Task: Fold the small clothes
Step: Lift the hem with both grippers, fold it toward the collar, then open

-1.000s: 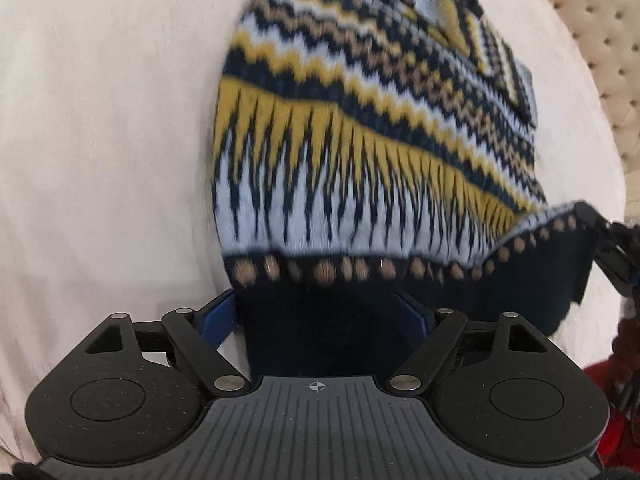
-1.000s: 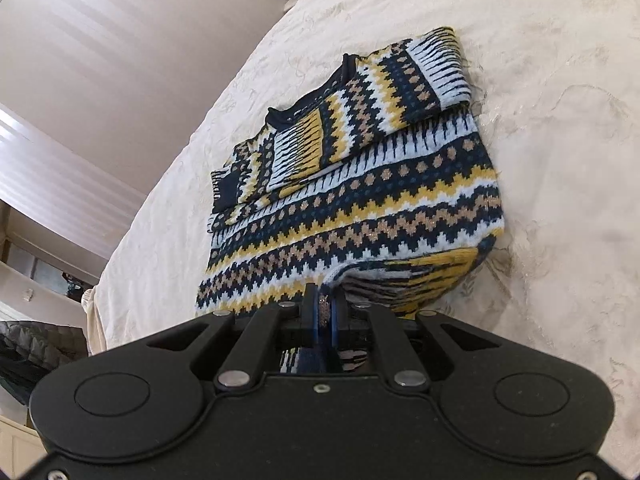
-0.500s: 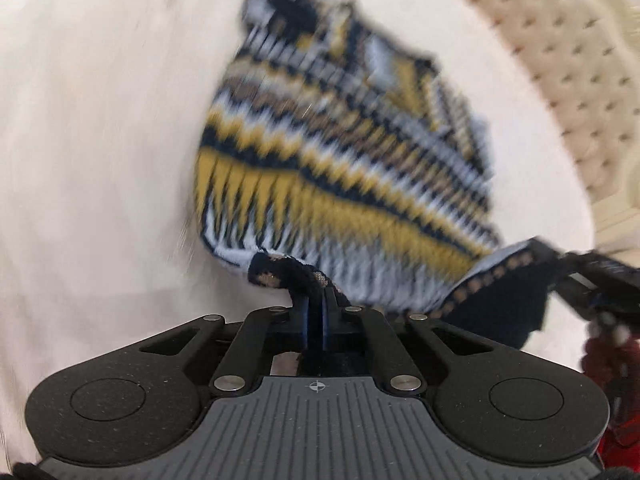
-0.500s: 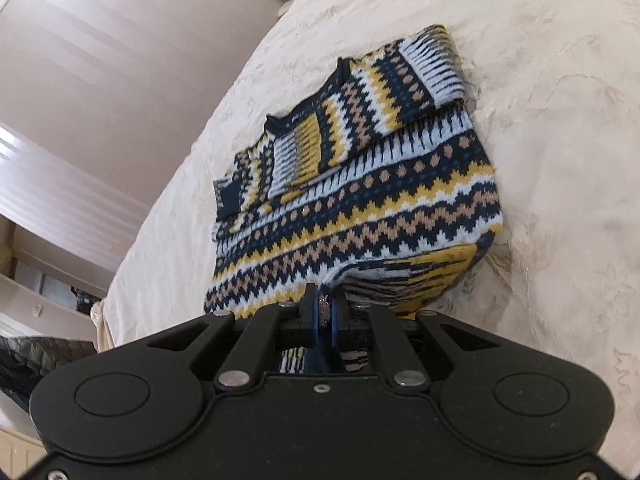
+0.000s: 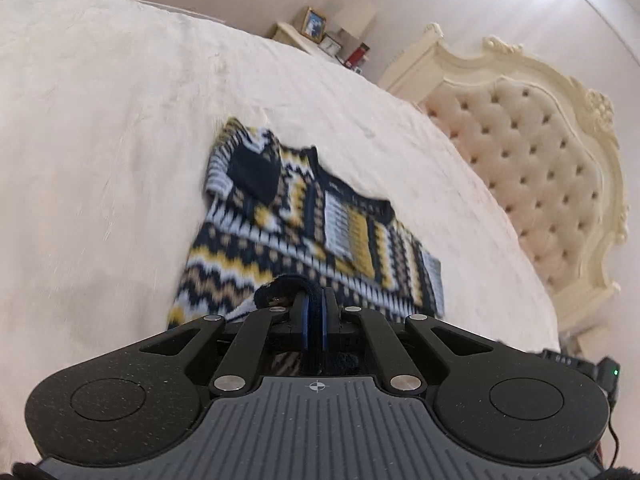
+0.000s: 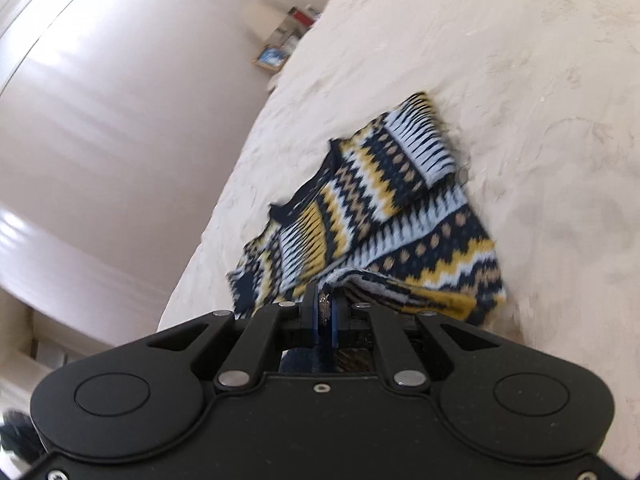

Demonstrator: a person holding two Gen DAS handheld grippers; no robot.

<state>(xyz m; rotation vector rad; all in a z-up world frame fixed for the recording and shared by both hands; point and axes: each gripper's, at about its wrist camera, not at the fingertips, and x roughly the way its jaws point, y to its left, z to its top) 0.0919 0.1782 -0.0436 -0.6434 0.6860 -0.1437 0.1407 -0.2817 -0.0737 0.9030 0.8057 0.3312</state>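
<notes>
The sweater (image 5: 304,236), a small knit in navy, yellow, tan and pale blue bands, lies on the cream bedspread (image 5: 100,140) in the middle of the bed, and it is already part folded: in the right wrist view one sleeve (image 6: 400,160) is laid across the chest, and the body makes a tidy narrow block with the neckline at the far end. The near end, the dark hem, is off the bed. The left tongs (image 5: 315,300) are clenched on one corner of that hem, a roll of navy ribbing bunched up between the blue pads, and the right tongs (image 6: 325,300) are clenched on the other corner, with patterned knit pinched between them and a fold of cloth curling up just ahead of them. So the sleeves look done, and the step in hand seems to be the crosswise fold, bringing the hem up and over toward the collar. What is left, as far as can be judged, is to carry both corners forward evenly, lay them on the upper part, let go and smooth the bundle. Beyond the sweater stand the tufted headboard (image 5: 552,168) and a nightstand (image 5: 316,40) with a framed picture by the wall.
</notes>
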